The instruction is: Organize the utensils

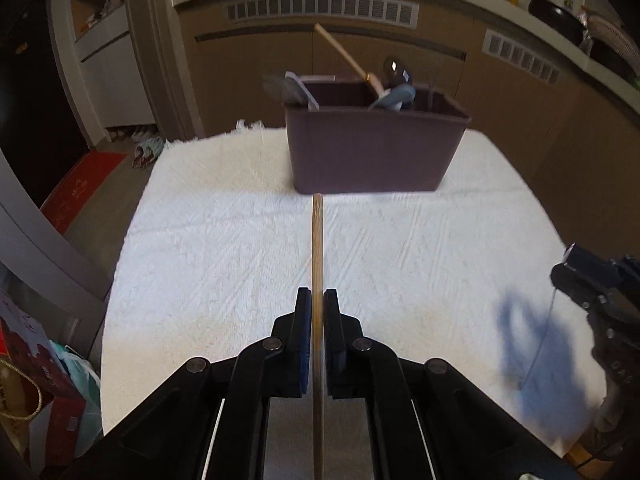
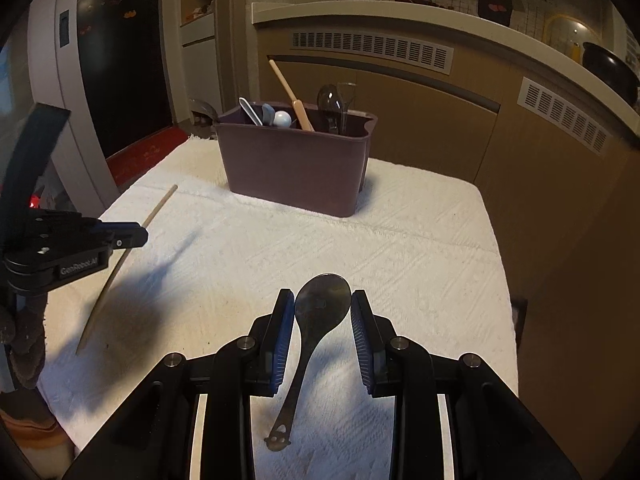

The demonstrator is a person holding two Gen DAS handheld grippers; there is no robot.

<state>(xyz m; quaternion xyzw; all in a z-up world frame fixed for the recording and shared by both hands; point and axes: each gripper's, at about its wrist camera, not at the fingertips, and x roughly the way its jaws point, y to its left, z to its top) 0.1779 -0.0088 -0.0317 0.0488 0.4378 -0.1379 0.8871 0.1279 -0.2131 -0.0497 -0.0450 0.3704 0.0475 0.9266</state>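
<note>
Left gripper (image 1: 317, 308) is pinching a wooden chopstick (image 1: 317, 248), jaws pressed on it, stick running straight along the fingers and pointing at the brown utensil bin (image 1: 372, 152) dead ahead. Right gripper (image 2: 323, 308) is holding a dark spoon (image 2: 322, 300) by the bowl, handle trailing back toward the wrist. The bin is sitting at the far end of the white towel (image 1: 220, 240); judging by the angles, the left one is looking better lined up.

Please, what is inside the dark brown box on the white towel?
Inside the brown box stand a wooden-handled utensil, a dark spoon, a white-grey handle and a white ball-shaped end. The walls cover their lower parts and the bottom.
</note>
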